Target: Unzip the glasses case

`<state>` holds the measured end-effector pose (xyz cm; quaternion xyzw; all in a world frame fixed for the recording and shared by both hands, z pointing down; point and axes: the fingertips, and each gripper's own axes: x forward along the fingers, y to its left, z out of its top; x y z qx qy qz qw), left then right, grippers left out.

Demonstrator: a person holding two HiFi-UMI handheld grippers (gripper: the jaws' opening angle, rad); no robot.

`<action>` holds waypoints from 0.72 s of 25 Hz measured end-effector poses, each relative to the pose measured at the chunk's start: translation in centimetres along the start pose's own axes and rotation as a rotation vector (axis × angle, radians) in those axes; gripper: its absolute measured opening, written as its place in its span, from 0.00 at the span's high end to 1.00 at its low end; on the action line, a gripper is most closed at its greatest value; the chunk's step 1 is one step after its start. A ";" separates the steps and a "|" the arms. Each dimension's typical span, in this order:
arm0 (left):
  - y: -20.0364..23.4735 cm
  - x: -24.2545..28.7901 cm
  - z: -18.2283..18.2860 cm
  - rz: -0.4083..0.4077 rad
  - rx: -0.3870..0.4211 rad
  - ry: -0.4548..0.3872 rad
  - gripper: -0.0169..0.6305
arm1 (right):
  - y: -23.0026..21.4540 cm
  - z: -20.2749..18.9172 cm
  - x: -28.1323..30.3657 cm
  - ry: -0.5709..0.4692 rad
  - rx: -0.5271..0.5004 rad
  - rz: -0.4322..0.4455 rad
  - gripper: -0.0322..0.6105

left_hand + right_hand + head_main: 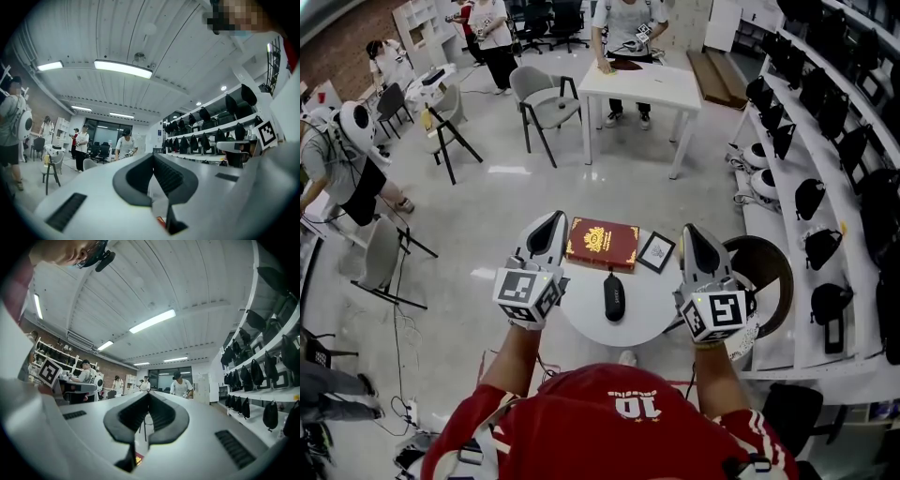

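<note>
Glasses case (614,296): black and oval. It lies flat near the middle of the round white table (652,314), long axis running 12 to 6 from where the wearer stands. Nothing touches it.
Zip: too small in the head view to tell whether it is run open or shut. The two halves appear to sit together. Neither gripper view shows the case.
Left gripper (554,219): at about 10 o'clock from the case, over the table's rim and well clear of it. In its own view the jaws are pressed tip to tip with nothing between them.
Right gripper (692,232): at about 2 o'clock from the case, also clear of it. Its jaws are likewise together and empty.
Aim: both gripper views look out at the ceiling and the room, not down at the table, so neither claw is lined up on the case.
Red book (602,243): at 12 o'clock from the case, near it but apart.
Small framed card (656,252): at 1 o'clock from the case, just beside the book's corner.
Why so held: the case sits midway between the hands, within reach of either. The mirrored, closed pose looks to me like a rest position.
Stage: this fits hands poised ahead of reaching in, or hands drawn off once the zip is run. Only the zip line would settle it.
Handling: the small shell would probably slide on the smooth top unless braced.
</note>
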<state>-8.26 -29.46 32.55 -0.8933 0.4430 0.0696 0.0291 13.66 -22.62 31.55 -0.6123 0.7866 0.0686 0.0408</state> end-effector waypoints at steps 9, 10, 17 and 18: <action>0.5 -0.7 -0.2 0.007 -0.013 0.006 0.96 | 0.9 -0.1 0.2 0.009 0.003 0.019 0.93; 0.5 -0.7 -0.2 0.007 -0.012 0.008 0.96 | 1.0 0.0 0.2 0.009 0.003 0.021 0.93; 1.0 -1.6 0.5 -0.001 -0.018 0.004 0.96 | 2.2 0.3 0.2 0.008 0.000 0.027 0.93; 1.0 -1.8 0.6 -0.001 -0.022 0.005 0.96 | 2.4 0.4 0.2 0.008 0.000 0.027 0.93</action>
